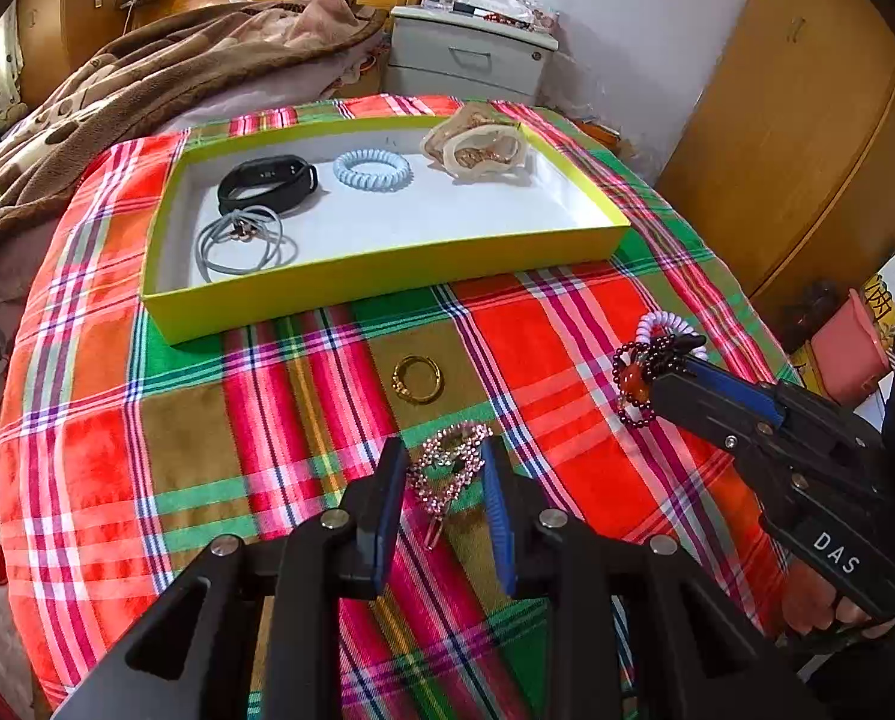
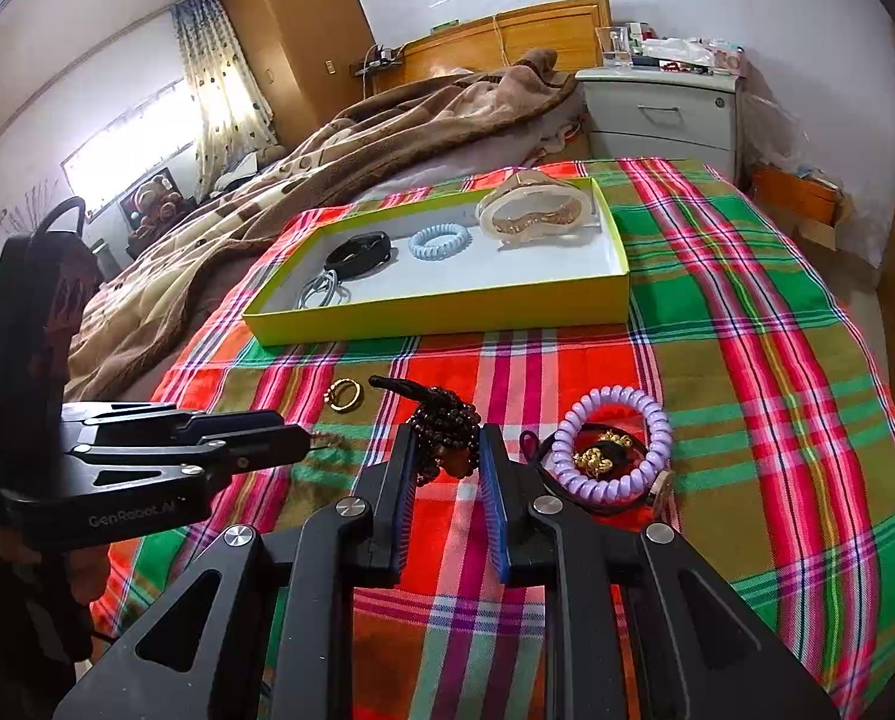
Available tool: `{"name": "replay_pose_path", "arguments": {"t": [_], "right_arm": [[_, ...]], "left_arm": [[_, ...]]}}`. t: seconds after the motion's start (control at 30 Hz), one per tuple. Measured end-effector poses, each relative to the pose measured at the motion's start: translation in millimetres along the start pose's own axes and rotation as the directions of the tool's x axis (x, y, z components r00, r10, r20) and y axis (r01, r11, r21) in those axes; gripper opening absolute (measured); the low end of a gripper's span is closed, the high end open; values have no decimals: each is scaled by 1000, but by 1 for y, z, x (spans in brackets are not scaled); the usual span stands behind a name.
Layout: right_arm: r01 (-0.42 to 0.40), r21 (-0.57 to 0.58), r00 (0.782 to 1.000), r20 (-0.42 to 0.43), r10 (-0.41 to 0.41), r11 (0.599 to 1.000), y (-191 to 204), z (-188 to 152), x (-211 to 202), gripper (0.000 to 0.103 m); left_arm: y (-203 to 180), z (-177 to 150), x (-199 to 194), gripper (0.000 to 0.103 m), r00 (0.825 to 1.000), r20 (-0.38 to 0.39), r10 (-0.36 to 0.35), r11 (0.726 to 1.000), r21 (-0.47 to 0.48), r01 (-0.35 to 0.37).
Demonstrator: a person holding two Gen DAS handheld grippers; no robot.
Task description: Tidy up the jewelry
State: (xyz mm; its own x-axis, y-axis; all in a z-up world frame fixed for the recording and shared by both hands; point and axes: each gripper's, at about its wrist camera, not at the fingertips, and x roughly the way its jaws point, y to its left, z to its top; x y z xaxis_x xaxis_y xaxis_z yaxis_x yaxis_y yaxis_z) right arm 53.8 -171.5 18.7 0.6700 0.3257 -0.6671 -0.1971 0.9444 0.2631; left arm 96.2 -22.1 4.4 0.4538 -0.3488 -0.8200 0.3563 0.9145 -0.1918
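Observation:
A yellow-green box (image 1: 351, 291) (image 2: 447, 315) on the plaid cloth holds a black band (image 1: 267, 183), a blue coil tie (image 1: 372, 170), grey elastics (image 1: 243, 240) and a beige claw clip (image 1: 477, 147). A gold ring (image 1: 417, 379) (image 2: 344, 394) lies in front of it. My left gripper (image 1: 444, 468) is shut on a pink rhinestone hair clip (image 1: 447, 462). My right gripper (image 2: 447, 450) (image 1: 657, 384) is shut on a dark beaded bracelet (image 2: 444, 423) (image 1: 633, 381). A purple coil tie (image 2: 612, 450) lies to its right.
A black cord with a gold charm (image 2: 597, 459) lies inside the purple coil. A bed with a brown blanket (image 2: 339, 150) is behind the table. A white nightstand (image 2: 663, 108) stands at the back right. A wooden wardrobe (image 1: 807, 120) is on the right.

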Motion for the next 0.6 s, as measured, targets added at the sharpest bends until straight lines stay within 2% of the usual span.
{"name": "replay_pose_path", "arguments": {"t": [0.3, 0.6], "right_arm": [[5, -3, 1000, 23, -5, 1000, 3, 5, -8, 21], [8, -3, 999, 36, -8, 1000, 4, 11, -9, 21]], "left_arm": [[3, -1, -23, 27, 998, 48, -28, 1000, -12, 29], [17, 3, -39, 27, 996, 90, -25, 999, -30, 28]]}}
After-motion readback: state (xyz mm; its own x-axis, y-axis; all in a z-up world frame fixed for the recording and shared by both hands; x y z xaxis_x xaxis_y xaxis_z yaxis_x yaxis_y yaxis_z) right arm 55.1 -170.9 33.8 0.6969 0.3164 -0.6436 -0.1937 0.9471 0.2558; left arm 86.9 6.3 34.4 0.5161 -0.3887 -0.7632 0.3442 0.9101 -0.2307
